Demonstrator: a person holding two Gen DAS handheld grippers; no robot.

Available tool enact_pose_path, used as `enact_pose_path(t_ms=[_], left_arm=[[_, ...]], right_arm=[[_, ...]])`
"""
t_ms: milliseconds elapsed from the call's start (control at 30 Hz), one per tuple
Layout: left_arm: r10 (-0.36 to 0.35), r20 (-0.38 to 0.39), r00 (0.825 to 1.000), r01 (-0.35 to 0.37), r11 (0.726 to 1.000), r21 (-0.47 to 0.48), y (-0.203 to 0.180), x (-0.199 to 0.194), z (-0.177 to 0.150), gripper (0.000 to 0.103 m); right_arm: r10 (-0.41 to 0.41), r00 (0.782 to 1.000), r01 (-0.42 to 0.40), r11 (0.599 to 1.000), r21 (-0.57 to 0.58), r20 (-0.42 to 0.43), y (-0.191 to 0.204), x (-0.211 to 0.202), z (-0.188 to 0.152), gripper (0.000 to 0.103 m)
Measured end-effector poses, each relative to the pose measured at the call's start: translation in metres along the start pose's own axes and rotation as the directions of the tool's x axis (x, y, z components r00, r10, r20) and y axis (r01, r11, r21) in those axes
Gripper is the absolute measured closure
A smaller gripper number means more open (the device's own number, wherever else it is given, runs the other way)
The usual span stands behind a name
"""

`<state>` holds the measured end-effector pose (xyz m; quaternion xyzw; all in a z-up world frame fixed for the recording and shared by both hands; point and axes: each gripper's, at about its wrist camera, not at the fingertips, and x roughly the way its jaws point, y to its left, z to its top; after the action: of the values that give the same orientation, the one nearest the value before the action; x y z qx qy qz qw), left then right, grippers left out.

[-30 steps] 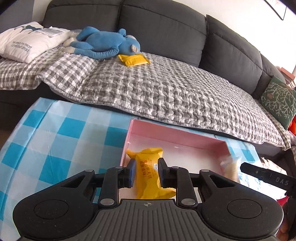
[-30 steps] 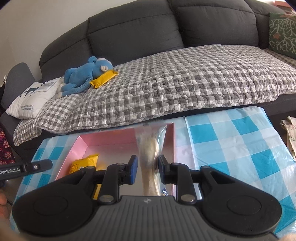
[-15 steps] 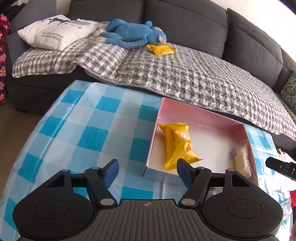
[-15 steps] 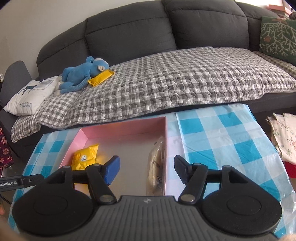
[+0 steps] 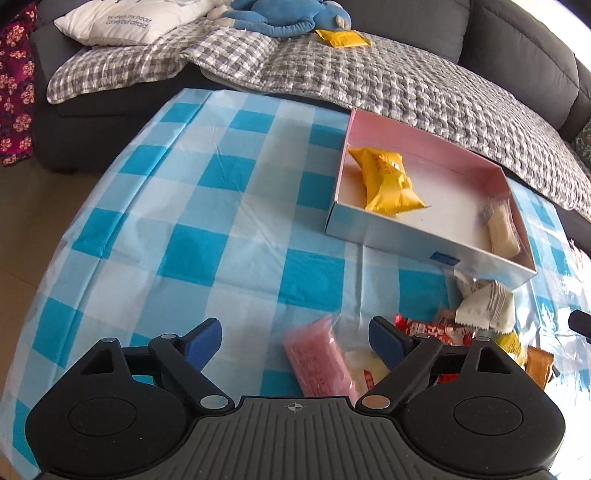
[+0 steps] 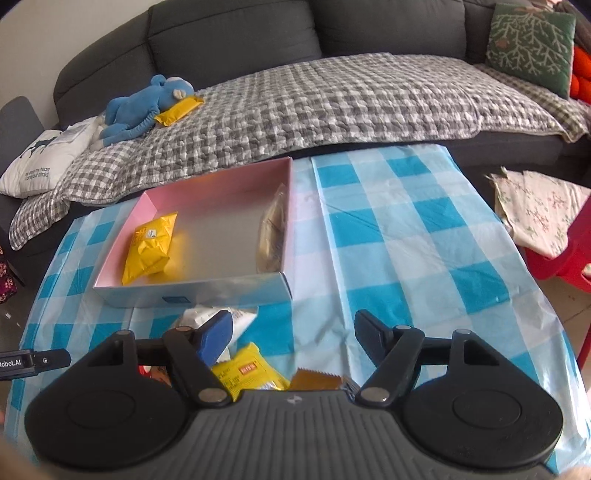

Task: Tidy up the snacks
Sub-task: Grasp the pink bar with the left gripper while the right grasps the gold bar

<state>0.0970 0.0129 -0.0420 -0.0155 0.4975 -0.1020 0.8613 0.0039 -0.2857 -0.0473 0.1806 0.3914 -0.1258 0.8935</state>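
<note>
A shallow box (image 5: 388, 236) (image 6: 229, 288), pink inside, sits on the blue-checked tablecloth. In it lie a yellow snack packet (image 5: 388, 181) (image 6: 151, 245) at the left end and a pale clear-wrapped snack (image 5: 502, 232) (image 6: 271, 232) along the right wall. My left gripper (image 5: 295, 338) hangs over the cloth in front of the box, its jaws opening, with a pink packet (image 5: 317, 358) low between them, untouched. My right gripper (image 6: 293, 330) is opening too, above a heap of loose snacks: a white packet (image 6: 236, 321), a yellow one (image 6: 247, 369) and a gold wrapper (image 6: 317, 380).
More loose packets lie right of the pink one: red (image 5: 436, 328), white (image 5: 487, 306) and orange (image 5: 539, 365). Behind the table a grey sofa carries a checked quilt (image 6: 332, 103), a blue plush toy (image 6: 147, 103), another yellow packet (image 5: 343, 37) and a white pillow (image 5: 125, 20).
Both grippers let go of their snacks in the box, the yellow packet on the left and the pale one on the right. They opened wide and drew back toward the loose snacks in front.
</note>
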Motion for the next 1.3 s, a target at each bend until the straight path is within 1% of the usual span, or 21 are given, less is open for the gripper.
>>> enact_pose_path(t_ms=[67, 133, 233, 300, 400, 467, 567, 700, 800, 967, 1100, 1200, 1300], left_arm=[[0.0, -0.016, 1.0, 0.0, 1.0, -0.01, 0.002, 0.0, -0.008, 0.014], [0.014, -0.031, 0.999, -0.015, 1.0, -0.026, 0.006, 0.0, -0.013, 0.014], [0.054, -0.021, 0.998, -0.055, 0.998, -0.035, 0.009, -0.003, -0.019, 0.014], [0.039, -0.024, 0.999, -0.04, 0.998, -0.041, 0.01, -0.006, -0.022, 0.014], [0.015, -0.019, 1.0, -0.016, 0.999, -0.052, 0.012, -0.007, -0.026, 0.014], [0.013, -0.038, 0.999, -0.015, 0.998, -0.059, 0.011, -0.005, -0.028, 0.014], [-0.012, -0.062, 0.998, 0.007, 0.997, -0.077, 0.01, -0.001, -0.03, 0.014], [-0.068, -0.079, 0.995, 0.058, 0.99, -0.125, 0.01, 0.004, -0.031, 0.014], [-0.09, -0.083, 0.992, 0.08, 0.989, -0.124, 0.005, 0.008, -0.032, 0.014], [-0.068, -0.085, 0.994, 0.062, 0.995, -0.074, -0.004, 0.014, -0.036, 0.014], [-0.047, -0.079, 0.996, 0.042, 0.997, -0.066, -0.004, 0.018, -0.037, 0.017], [-0.026, -0.082, 0.996, 0.021, 0.998, -0.063, -0.004, 0.022, -0.037, 0.017], [-0.022, -0.071, 0.997, 0.019, 0.999, -0.043, -0.006, 0.023, -0.039, 0.024]], right_arm=[[0.002, 0.999, -0.001, 1.0, 0.025, -0.04, -0.004, 0.002, -0.005, 0.033], [0.004, 0.997, 0.0, 0.999, 0.048, -0.081, -0.007, 0.005, -0.01, 0.035], [0.013, 0.993, -0.002, 0.996, 0.09, -0.116, -0.012, 0.006, -0.017, 0.046], [0.022, 0.989, -0.005, 0.993, 0.117, -0.146, -0.016, 0.005, -0.023, 0.055], [0.049, 0.986, -0.03, 0.993, 0.114, -0.161, -0.011, 0.004, -0.029, 0.056], [0.038, 0.986, -0.022, 0.995, 0.098, -0.165, -0.008, 0.003, -0.031, 0.056], [0.035, 0.984, -0.016, 0.994, 0.109, -0.175, -0.01, 0.005, -0.032, 0.056], [0.037, 0.979, -0.01, 0.991, 0.133, -0.199, -0.015, 0.01, -0.033, 0.057], [0.048, 0.977, -0.02, 0.99, 0.137, -0.208, -0.013, 0.011, -0.034, 0.058], [0.052, 0.972, -0.02, 0.99, 0.139, -0.231, -0.008, 0.016, -0.037, 0.06], [0.046, 0.965, -0.005, 0.988, 0.156, -0.26, -0.008, 0.022, -0.039, 0.063], [0.038, 0.963, 0.006, 0.987, 0.163, -0.265, -0.009, 0.024, -0.04, 0.064], [0.033, 0.956, 0.016, 0.986, 0.164, -0.292, -0.007, 0.03, -0.043, 0.065]])
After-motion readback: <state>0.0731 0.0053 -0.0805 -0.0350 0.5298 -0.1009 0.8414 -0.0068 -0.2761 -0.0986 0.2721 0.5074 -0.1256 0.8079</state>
